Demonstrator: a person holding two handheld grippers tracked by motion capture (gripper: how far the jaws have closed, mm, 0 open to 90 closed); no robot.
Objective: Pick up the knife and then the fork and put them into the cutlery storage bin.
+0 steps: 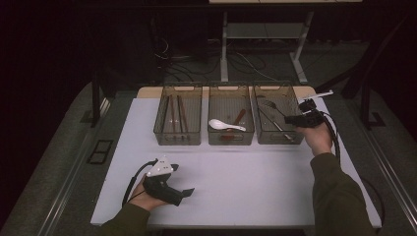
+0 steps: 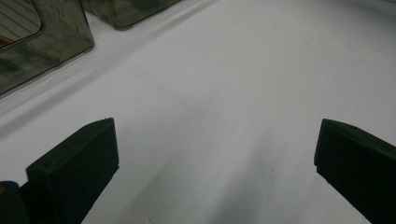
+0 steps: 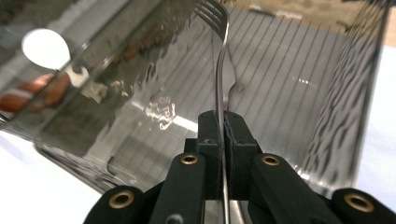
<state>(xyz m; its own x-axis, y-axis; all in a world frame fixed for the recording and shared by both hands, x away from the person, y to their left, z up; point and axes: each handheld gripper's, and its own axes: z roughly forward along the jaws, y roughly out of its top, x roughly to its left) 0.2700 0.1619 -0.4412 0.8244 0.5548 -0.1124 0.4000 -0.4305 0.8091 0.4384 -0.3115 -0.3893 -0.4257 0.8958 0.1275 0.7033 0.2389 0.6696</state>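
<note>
On a white table (image 1: 236,182) three smoky translucent bins stand side by side along the far edge. The right gripper (image 3: 223,122) has its jaws clenched on the handle of a metal fork (image 3: 218,74), which is gripped edge-on between the two black pads and points away with its tines up over the right bin (image 1: 277,119); in the high view the right hand (image 1: 317,137) holds this gripper at that bin's near right corner, with the fork reaching in over its rim. Another piece of metal cutlery lies slantwise on this bin's floor, too dim to name. The middle bin (image 1: 230,121) holds a white spoon (image 1: 223,125) lying across a reddish-brown utensil, and the left bin (image 1: 178,120) holds a few long dark sticks, likely chopsticks. The left gripper (image 1: 183,192) rests low near the table's front left edge, held by the left hand (image 1: 147,196), well apart from the bins; its jaws stand wide apart over bare white tabletop with nothing between them.
</note>
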